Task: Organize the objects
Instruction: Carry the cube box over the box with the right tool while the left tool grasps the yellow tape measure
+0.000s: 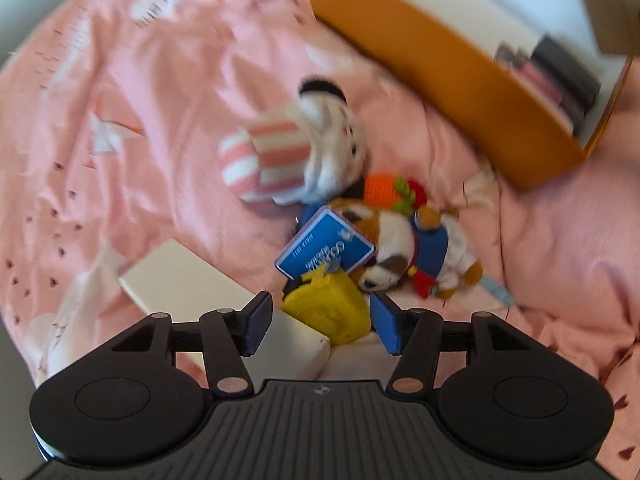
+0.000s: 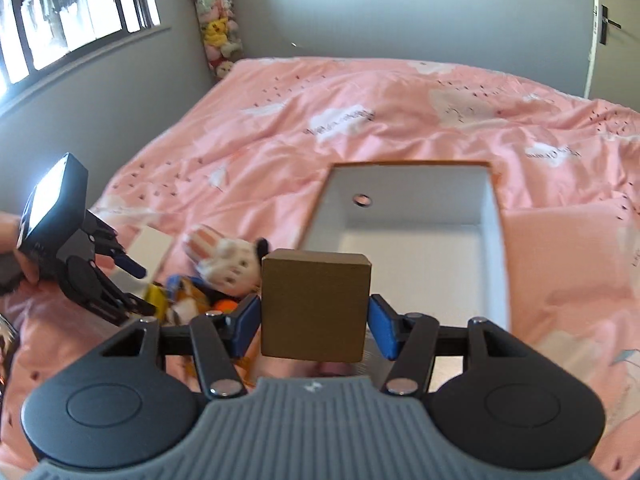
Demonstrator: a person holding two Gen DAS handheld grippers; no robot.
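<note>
My left gripper point(image 1: 322, 324) points down, open, over a heap of toys on the pink bed. A yellow toy point(image 1: 326, 310) lies between its blue pads, with no pad pressing on it. Behind it are a blue card point(image 1: 326, 250), a brown-and-white plush in blue clothes point(image 1: 404, 256), an orange knitted carrot point(image 1: 380, 190) and a bunny plush with pink-striped ears point(image 1: 296, 152). My right gripper point(image 2: 316, 320) is shut on a brown cardboard box point(image 2: 316, 292), held above the bed in front of an open orange storage box with a white inside point(image 2: 408, 196).
A white flat box point(image 1: 188, 284) lies left of the heap, under my left finger. The storage box's orange wall point(image 1: 440, 76) stands beyond the toys. In the right wrist view a hand holds the left gripper point(image 2: 140, 290) at the left. A window and a column of plush toys point(image 2: 218, 36) stand against the far wall.
</note>
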